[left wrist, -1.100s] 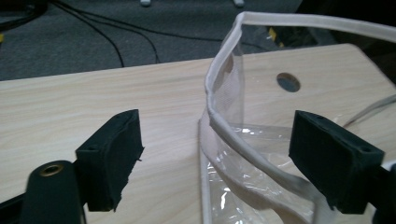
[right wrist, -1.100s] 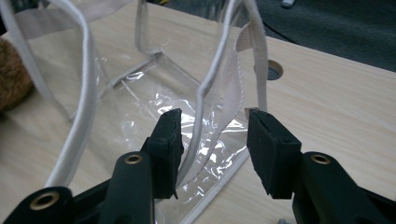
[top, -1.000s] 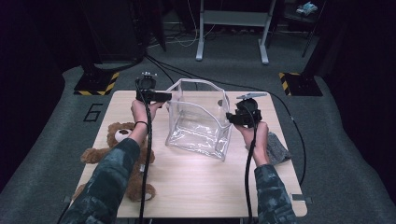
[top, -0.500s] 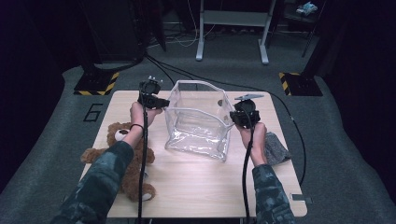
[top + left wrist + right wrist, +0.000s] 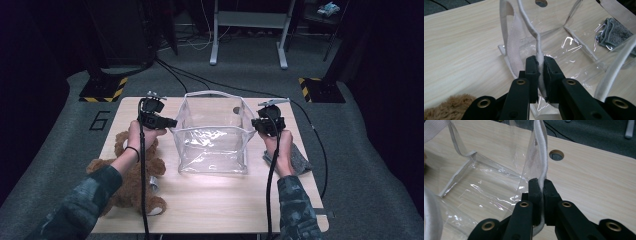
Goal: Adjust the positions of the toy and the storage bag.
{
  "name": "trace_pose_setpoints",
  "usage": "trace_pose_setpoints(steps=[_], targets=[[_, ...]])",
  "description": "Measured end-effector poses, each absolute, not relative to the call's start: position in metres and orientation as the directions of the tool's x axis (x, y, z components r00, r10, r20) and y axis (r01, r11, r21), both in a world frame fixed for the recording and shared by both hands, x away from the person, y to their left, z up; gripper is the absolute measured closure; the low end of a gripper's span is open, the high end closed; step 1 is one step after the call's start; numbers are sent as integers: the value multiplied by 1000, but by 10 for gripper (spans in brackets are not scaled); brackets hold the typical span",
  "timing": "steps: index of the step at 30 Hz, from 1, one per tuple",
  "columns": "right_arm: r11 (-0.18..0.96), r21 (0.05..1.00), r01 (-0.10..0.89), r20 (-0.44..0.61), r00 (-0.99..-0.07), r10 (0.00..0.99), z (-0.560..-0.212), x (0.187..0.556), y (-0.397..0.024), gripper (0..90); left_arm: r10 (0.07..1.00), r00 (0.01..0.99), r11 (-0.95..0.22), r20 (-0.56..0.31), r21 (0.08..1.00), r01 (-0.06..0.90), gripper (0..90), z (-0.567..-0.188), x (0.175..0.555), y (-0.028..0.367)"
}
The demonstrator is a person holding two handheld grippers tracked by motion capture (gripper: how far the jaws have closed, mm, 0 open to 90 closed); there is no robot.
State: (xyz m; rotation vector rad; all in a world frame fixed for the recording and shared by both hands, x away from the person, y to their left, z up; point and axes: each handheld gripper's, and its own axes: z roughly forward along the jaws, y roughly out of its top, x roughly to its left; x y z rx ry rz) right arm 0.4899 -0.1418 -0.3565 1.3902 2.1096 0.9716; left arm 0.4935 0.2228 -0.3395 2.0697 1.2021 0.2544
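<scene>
Bag: we find a clear plastic bag (image 5: pixel 214 134) standing open at the centre of the high view, on the table (image 5: pixel 220 200).
Left gripper: we note the left gripper (image 5: pixel 170 122) with its jaws just closed, pinching the bag's white rim (image 5: pixel 539 60) on the left side.
Right gripper: the right gripper (image 5: pixel 254 123) clamps the rim on the right side, jaws tight on the trim (image 5: pixel 542 170).
Teddy bear: a brown teddy bear (image 5: pixel 131 175) lies lower left, beside the bag.
Cloth: a grey cloth (image 5: pixel 300 161) lies right of the bag, near the right hand.
</scene>
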Motion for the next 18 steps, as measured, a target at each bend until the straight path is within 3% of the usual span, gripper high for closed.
trace_pose_setpoints(steps=[2, 8, 11, 12, 13, 15, 18], targets=[[257, 747, 614, 29, -415, 909, -358, 490, -139, 866, 828, 532, -293, -179, 670, 682, 763, -341, 495, 224], [274, 751, 601, 14, -429, 903, -365, 490, -130, 777, 869, 441, -183, -227, 680, 710, 437, -348, 515, 231], [260, 756, 601, 25, -424, 906, -365, 491, -128, 753, 878, 401, -125, -263, 681, 721, 373, -354, 526, 232], [262, 758, 597, 21, -425, 905, -366, 491, -127, 755, 877, 402, -132, -262, 675, 726, 381, -358, 531, 232], [265, 753, 602, 21, -425, 905, -366, 491, -124, 769, 878, 403, -140, -259, 666, 733, 454, -360, 533, 231], [275, 756, 593, 9, -430, 903, -367, 491, -123, 832, 873, 418, -170, -253, 645, 745, 677, -366, 537, 228], [270, 757, 596, 7, -420, 907, -366, 490, -123, 870, 876, 443, -225, -192, 648, 727, 806, -366, 535, 227]])
